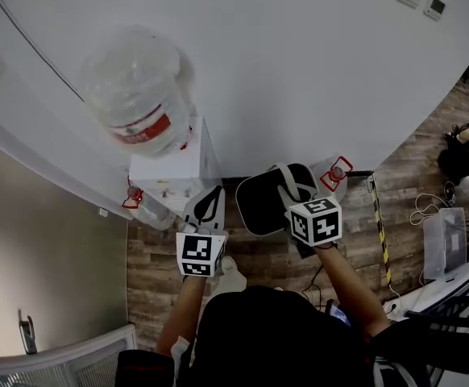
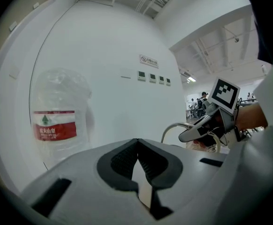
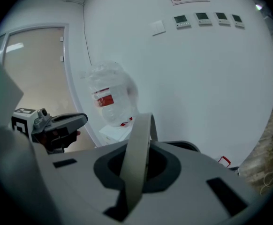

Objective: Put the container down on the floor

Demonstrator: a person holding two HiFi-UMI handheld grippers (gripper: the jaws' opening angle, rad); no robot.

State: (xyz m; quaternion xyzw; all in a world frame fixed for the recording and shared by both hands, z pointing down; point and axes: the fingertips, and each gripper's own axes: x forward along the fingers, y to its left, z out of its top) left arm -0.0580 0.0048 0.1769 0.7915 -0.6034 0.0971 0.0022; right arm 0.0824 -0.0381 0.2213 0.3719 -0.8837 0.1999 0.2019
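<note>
The container [image 1: 259,204] is a black bucket with a grey bail handle [image 1: 287,180]. It hangs above the wooden floor [image 1: 259,260] in front of me. My right gripper [image 1: 292,196] is shut on that handle, and in the right gripper view the grey band [image 3: 136,158] runs between its jaws. The bucket's dark rim [image 3: 189,146] shows just behind. My left gripper [image 1: 208,208] hovers to the left of the bucket, apart from it. Its pads [image 2: 127,158] meet at the tips with nothing between them. The left gripper view shows the right gripper [image 2: 207,125] and the handle [image 2: 174,128].
A white water dispenser [image 1: 174,172] with a big clear bottle [image 1: 142,87] stands against the white wall, just beyond the left gripper. Bottles with red handles [image 1: 335,172] lie on the floor by the wall. Cables and a clear box [image 1: 444,240] lie at the right.
</note>
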